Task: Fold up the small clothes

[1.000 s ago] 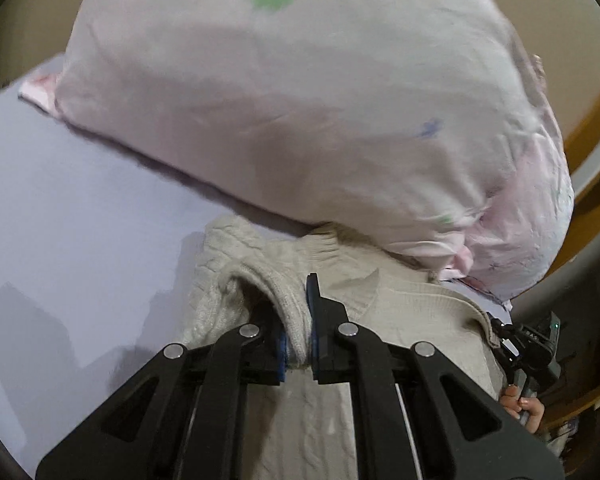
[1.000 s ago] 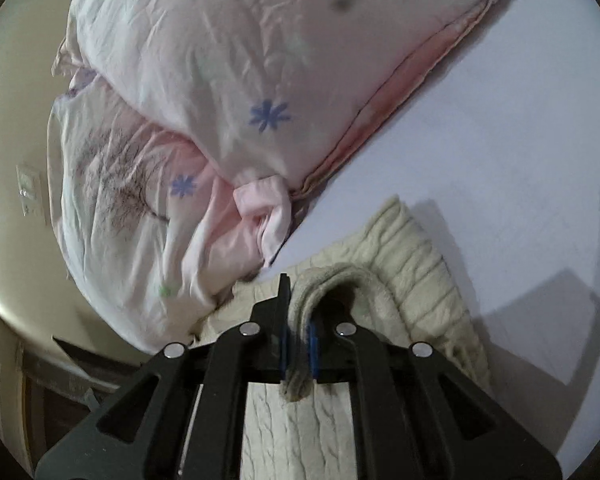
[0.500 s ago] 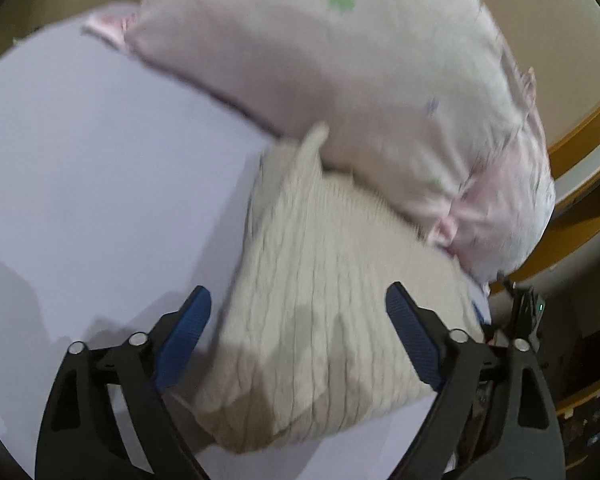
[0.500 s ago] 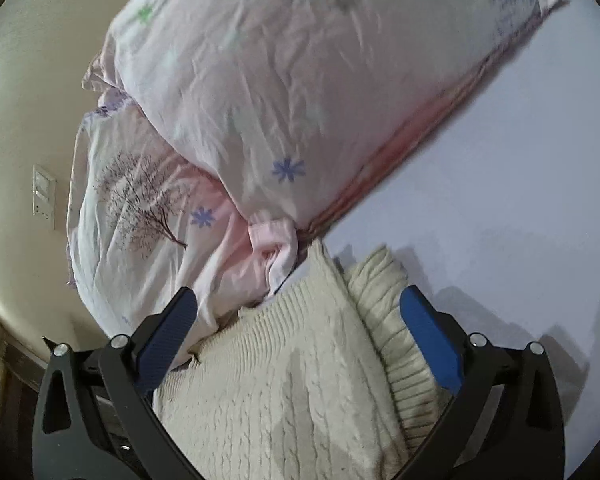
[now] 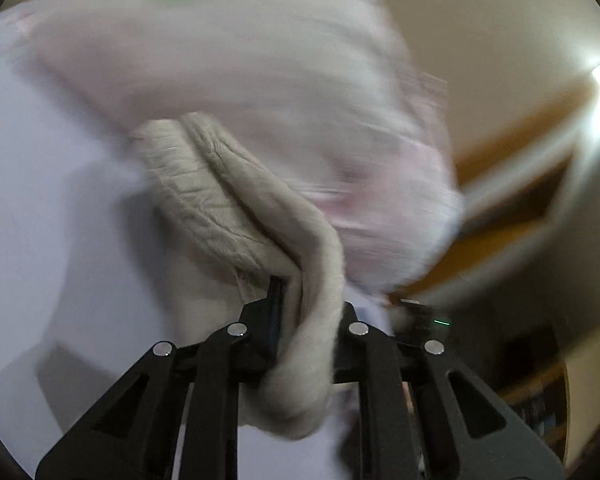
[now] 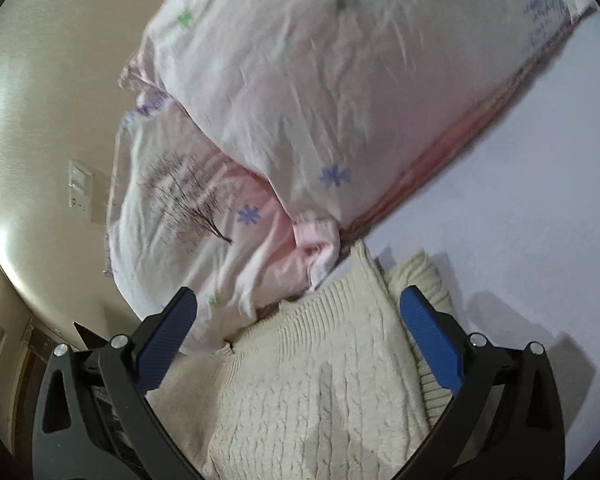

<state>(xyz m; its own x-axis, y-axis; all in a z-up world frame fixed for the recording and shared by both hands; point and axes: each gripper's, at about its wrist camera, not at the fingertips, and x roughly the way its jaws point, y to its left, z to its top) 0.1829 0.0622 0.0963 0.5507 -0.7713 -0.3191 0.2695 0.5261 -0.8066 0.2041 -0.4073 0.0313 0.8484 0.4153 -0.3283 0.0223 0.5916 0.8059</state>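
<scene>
A cream cable-knit sweater [image 6: 320,380] lies folded on the pale lilac bed sheet [image 6: 520,200], against the pillows. My right gripper [image 6: 296,332] is open, its blue-padded fingers [image 6: 428,336] spread on either side of the sweater, holding nothing. My left gripper [image 5: 308,332] is shut on a thick fold of the sweater [image 5: 312,280] and holds it lifted, the knit bunching between the jaws. The left wrist view is blurred by motion.
Two pink-white pillows [image 6: 320,100] with star and tree prints lie stacked just behind the sweater, also showing in the left wrist view [image 5: 240,80]. A beige wall with a switch plate [image 6: 80,190] is at left. A wooden bed frame [image 5: 512,200] is at the right.
One second ago both grippers were shut on the sweater; both then opened and let it drop folded. Now the left gripper has shut on a fold again. The right stays open.
</scene>
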